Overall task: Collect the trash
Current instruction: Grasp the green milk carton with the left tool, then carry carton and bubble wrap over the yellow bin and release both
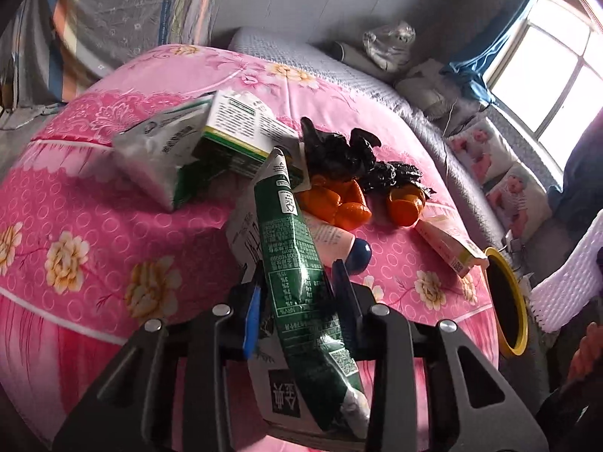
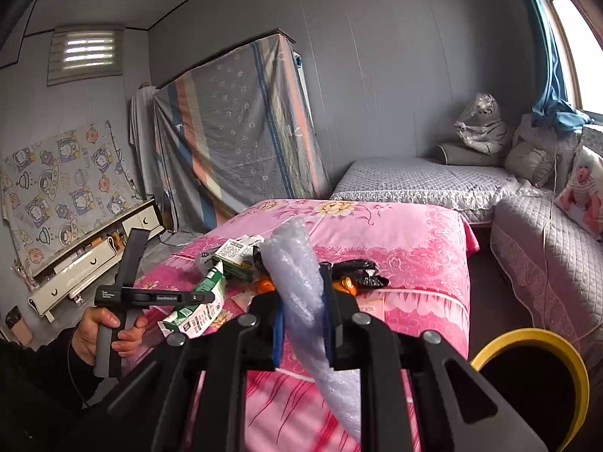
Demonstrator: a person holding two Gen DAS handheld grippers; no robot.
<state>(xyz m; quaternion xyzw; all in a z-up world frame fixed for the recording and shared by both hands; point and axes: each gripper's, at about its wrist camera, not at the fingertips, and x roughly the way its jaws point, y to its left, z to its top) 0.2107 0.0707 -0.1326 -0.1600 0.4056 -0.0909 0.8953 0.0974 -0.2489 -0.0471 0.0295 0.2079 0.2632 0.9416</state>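
I've got the green carton clamped between my left gripper's pads, long axis running straight away from the camera, its far end tipped up over the trash pile and its near end crumpled down toward me. It's a flattened drink carton, dark green with white print, creased along its length. My right gripper is pinched tight on a strip of bubble wrap, which stands nearly upright through the jaws, pale and translucent, its top flaring above the pads. Both sit over the pink floral bedspread. Ahead of the carton lie a white-and-green box, a grey pouch, crumpled black plastic, orange peels, a pink tube with a blue cap and a small pink box. The yellow-rimmed bin sits low right of the bed. In the right view a hand grips the left gripper's handle.
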